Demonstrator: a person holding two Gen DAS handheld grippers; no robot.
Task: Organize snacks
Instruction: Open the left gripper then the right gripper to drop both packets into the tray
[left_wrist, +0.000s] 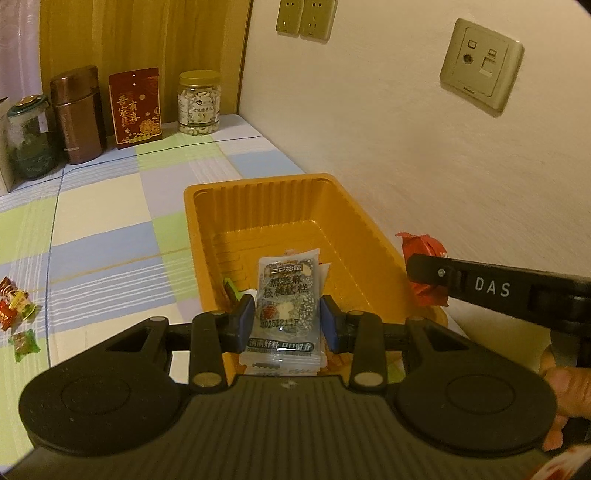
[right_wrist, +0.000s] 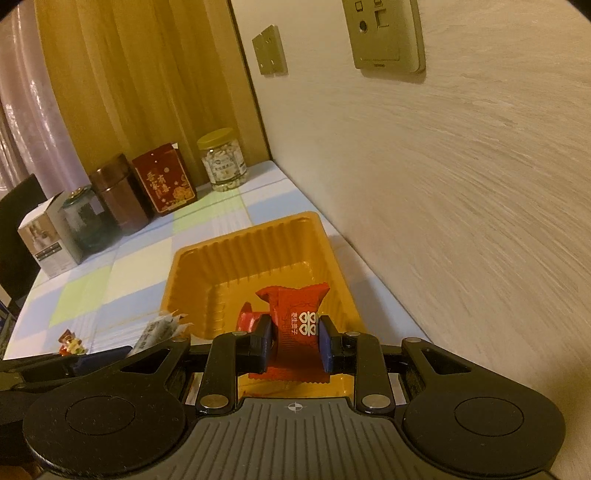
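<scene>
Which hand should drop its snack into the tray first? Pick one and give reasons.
Right, probably. The right gripper holds its red packet over the orange tray. The left gripper grips a clear packet at the tray's near edge, so it seems slightly further back.

Desk (left_wrist: 110, 206) covered with a checked cloth in pale blue, green and cream, set against a cream textured wall (left_wrist: 388, 129). Beige socket plates (left_wrist: 482, 64) are mounted on the wall, with a further pair (left_wrist: 306, 16) higher up. A wood-grain panel (left_wrist: 147, 37) closes the far end; a pale curtain (right_wrist: 26, 110) hangs at left. Lighting is warm and dim.
</scene>
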